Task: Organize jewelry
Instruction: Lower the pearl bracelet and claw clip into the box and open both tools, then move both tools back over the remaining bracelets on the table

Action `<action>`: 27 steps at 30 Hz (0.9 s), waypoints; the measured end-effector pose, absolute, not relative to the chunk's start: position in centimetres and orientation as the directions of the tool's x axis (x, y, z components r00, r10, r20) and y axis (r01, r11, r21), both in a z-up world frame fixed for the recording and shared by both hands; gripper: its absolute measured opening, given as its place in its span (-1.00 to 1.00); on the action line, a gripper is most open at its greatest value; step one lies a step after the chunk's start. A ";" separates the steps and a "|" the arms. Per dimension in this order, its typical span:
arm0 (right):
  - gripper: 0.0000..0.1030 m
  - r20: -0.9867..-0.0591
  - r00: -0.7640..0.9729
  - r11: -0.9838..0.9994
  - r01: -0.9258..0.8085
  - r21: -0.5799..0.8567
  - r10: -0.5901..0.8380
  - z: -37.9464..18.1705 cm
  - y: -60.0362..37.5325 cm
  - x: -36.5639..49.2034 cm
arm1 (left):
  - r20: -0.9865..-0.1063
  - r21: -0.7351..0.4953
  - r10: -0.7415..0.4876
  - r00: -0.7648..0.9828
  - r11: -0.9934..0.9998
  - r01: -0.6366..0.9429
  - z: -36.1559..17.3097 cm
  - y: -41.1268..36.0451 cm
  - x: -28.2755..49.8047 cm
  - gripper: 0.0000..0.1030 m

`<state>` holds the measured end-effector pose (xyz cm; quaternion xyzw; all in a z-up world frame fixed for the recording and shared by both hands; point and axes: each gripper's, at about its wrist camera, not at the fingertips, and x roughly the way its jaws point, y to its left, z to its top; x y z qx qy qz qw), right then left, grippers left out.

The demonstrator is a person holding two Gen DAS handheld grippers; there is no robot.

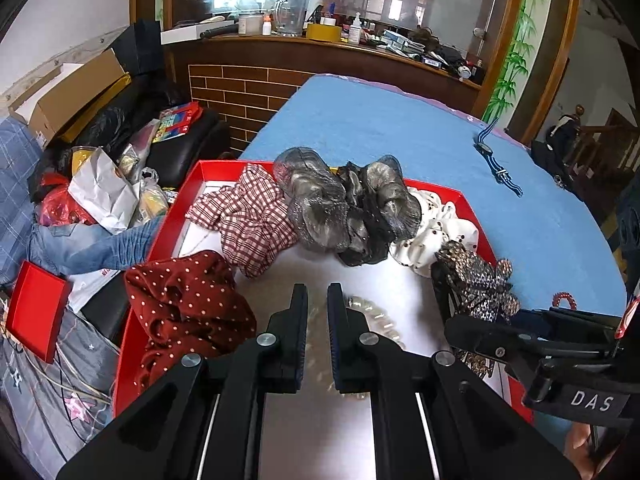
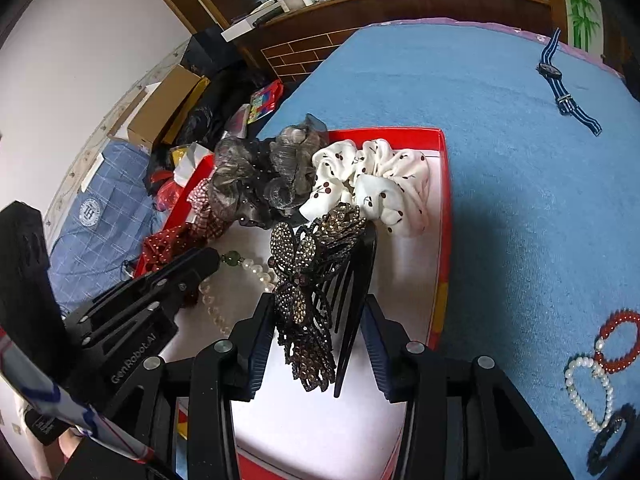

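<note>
A red tray (image 1: 192,184) with a white floor (image 2: 434,184) holds several scrunchies: red polka-dot (image 1: 188,308), red check (image 1: 248,220), grey mesh (image 1: 344,212) and white cherry-print (image 2: 376,180). My right gripper (image 2: 316,312) is shut on a rhinestone hair comb (image 2: 308,284) and holds it over the tray; the comb also shows in the left wrist view (image 1: 476,284). My left gripper (image 1: 317,300) hangs over a pearl bracelet (image 1: 380,320), jaws nearly together with a narrow gap and nothing between them. The bracelet (image 2: 256,270) lies on the tray floor.
On the blue cloth (image 2: 500,160) lie a striped watch (image 2: 560,84), a red bead bracelet (image 2: 616,340), a pearl bracelet (image 2: 588,392) and a dark bracelet (image 2: 612,436). Left of the table are clothes, bags and boxes (image 1: 80,184). A cluttered wooden counter (image 1: 320,40) stands behind.
</note>
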<state>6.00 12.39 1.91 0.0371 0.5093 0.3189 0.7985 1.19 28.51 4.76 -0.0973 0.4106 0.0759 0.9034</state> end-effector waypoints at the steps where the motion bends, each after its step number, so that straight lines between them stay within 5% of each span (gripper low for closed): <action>1: -0.02 -0.790 0.277 0.794 -0.471 0.384 0.547 1.9 12.3 5.9 | -0.755 -0.111 0.059 0.653 0.970 -0.215 4.8 28.5 1.2 -0.82; 9: 0.20 -0.774 0.266 0.777 -0.472 0.416 0.575 2.9 11.4 5.7 | -0.738 -0.120 0.054 0.672 0.970 -0.210 5.9 28.4 0.4 -0.71; 27: 0.19 -0.680 0.381 0.773 -0.419 0.477 0.627 7.6 1.5 2.0 | -0.686 -0.099 -0.015 0.728 0.992 -0.073 9.7 21.5 -1.8 -0.62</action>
